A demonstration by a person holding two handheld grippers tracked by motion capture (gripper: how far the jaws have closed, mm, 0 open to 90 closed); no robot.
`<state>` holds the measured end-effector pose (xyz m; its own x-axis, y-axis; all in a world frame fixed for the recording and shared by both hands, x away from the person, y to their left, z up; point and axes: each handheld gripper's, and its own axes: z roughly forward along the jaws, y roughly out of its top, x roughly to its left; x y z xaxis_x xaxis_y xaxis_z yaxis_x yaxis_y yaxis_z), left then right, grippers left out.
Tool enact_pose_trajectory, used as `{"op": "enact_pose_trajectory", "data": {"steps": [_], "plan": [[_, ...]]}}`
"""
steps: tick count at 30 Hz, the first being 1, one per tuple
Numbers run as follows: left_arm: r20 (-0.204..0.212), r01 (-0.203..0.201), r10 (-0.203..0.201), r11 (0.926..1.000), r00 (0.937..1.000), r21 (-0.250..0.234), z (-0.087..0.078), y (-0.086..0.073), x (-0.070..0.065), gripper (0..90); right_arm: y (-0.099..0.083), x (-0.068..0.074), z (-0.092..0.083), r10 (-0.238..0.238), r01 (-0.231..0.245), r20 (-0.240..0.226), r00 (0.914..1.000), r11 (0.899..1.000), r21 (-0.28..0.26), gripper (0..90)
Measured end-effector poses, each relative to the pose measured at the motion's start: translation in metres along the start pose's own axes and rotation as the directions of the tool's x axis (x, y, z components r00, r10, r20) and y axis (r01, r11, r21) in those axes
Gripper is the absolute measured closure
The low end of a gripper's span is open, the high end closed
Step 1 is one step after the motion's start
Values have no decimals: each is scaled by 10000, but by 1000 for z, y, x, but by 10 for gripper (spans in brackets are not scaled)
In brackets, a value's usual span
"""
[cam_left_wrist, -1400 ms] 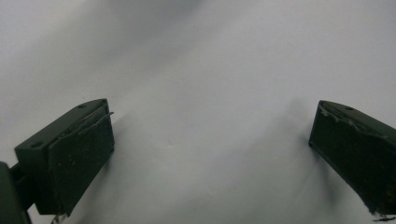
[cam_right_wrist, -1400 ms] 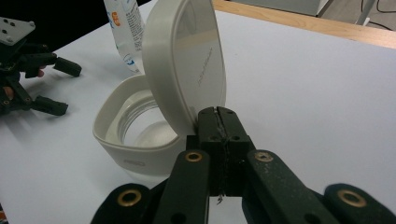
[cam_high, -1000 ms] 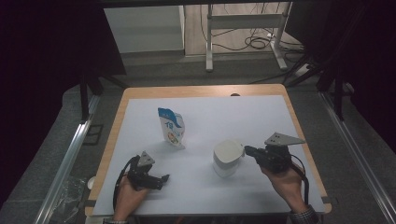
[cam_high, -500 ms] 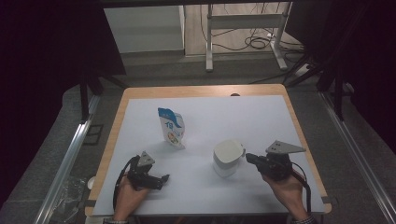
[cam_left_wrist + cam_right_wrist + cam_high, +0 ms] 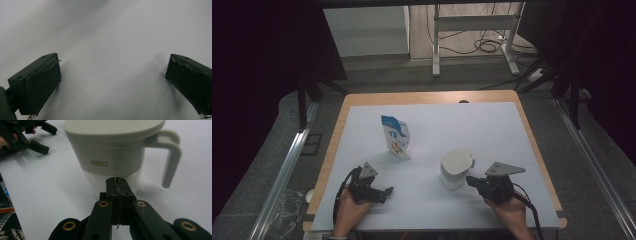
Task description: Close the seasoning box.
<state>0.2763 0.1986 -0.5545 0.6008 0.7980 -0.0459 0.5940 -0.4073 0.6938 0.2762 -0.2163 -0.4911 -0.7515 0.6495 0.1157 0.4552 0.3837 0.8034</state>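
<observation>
With my right gripper fingers pressed together near the lidded white plastic jug, I should spread them before gripping its handle.

The right gripper is dropping lower and sliding back toward the near table edge, its closed jaws now pointing at the base of the white jug.

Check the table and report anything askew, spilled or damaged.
Nothing spilled or broken. The white jug stands upright, lid on. The blue snack pouch stands leaning slightly. The pad edge of the left hand-held gripper looks a bit frayed.
</observation>
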Motion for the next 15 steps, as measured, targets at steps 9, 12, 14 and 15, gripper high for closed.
{"op": "enact_pose_trajectory", "data": {"steps": [9, 12, 14, 15], "plan": [[1, -3, 3, 10000, 10000, 2, 0, 0, 0, 0, -7, 8, 16, -177, 187, -321, 9993, 9994, 289, 891], [0, 1, -1, 10000, 10000, 0, 0, 0, 0, 1, -9, 10, 21, -239, 256, -421, 9988, 9989, 396, 891], [0, 0, 0, 10000, 10000, 1, 0, 0, 0, 1, -10, 11, 23, -306, 324, -436, 9986, 9985, 434, 892], [0, -2, 2, 10000, 10000, 2, 0, 0, 0, 1, -11, 11, 24, -312, 331, -449, 9985, 9985, 434, 892]]}}
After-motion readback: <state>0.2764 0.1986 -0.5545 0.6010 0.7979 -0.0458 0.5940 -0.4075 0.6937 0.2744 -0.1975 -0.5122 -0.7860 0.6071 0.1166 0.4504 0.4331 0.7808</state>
